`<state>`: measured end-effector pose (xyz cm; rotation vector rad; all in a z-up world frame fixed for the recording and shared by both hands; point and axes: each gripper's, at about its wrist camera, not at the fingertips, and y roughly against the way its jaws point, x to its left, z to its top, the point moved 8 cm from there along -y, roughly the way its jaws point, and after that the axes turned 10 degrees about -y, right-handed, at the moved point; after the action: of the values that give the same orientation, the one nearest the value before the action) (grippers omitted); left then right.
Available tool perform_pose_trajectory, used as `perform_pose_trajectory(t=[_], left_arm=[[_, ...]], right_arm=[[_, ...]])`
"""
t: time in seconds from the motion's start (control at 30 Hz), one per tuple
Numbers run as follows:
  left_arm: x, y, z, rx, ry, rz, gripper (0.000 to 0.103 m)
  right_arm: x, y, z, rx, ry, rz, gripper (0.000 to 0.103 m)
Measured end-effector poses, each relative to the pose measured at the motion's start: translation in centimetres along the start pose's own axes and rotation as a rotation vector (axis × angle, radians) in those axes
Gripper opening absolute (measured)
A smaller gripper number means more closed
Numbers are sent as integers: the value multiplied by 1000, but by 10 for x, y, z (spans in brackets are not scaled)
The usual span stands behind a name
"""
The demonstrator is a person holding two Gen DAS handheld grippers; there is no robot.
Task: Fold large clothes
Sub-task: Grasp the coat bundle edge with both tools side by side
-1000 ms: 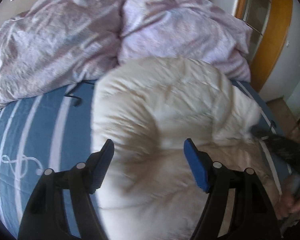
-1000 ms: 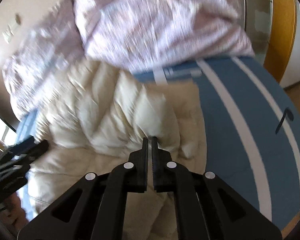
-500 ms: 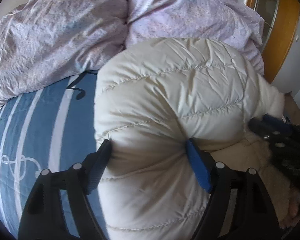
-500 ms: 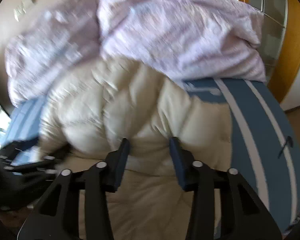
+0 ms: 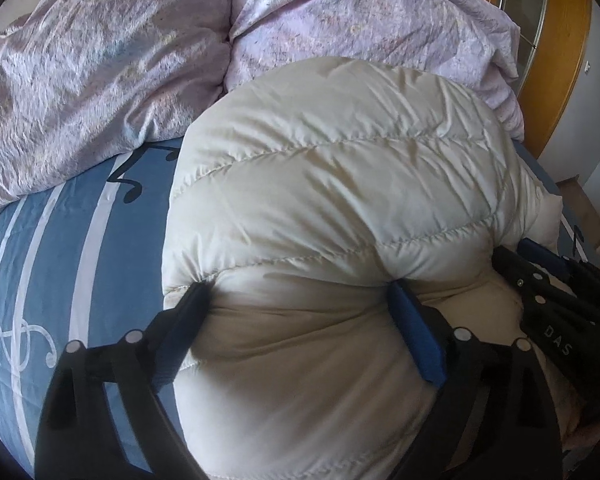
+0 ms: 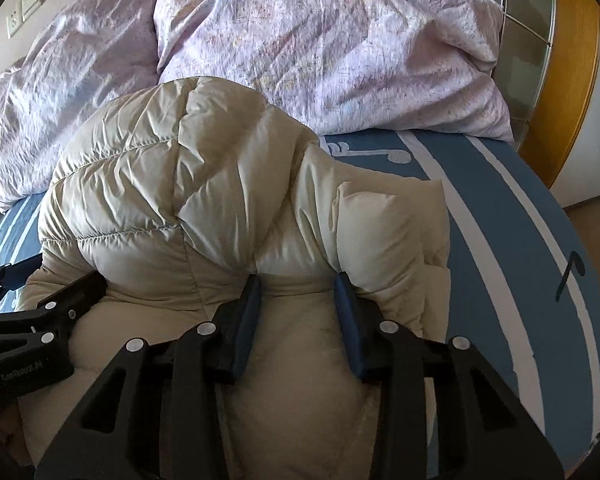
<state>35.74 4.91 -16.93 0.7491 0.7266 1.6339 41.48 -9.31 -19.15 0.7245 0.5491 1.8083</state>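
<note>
Left wrist view: cream puffer jacket (image 5: 340,200) between wide-spread left tongs (image 5: 300,292).

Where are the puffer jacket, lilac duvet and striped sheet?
puffer jacket (image 5: 340,200): left wrist view, folded-over quilted panel.
lilac duvet (image 6: 320,48): right wrist view, crumpled middle.
striped sheet (image 5: 32,280): left wrist view, blue band.

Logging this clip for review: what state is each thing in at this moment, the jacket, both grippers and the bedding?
Cream puffer jacket: folded over on itself, bulging, on the bed.
Left gripper: open, jaws just widened, fingertips at the fold's edge, not clamped.
Right gripper: open; it let go within the last second, jacket fabric between its jaws.
Lilac duvet: crumpled behind the jacket.
Blue striped sheet: spread flat.
</note>
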Motion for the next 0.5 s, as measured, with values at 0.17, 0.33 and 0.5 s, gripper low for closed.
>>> perform_pose_trajectory(t=[0.17,0.33,0.5], left_arm=[[2,-5,-1,-16,-2,9,97],[2,-9,-2,-32,-2,27,100],[2,-11,-3,-42,7,40,101]], right_arm=[[-1,-1,-4,-48,5,14,39],[-1,-1,-7,-99,18,-9,39],[-2,-3,-5,-100,11,-3,40]])
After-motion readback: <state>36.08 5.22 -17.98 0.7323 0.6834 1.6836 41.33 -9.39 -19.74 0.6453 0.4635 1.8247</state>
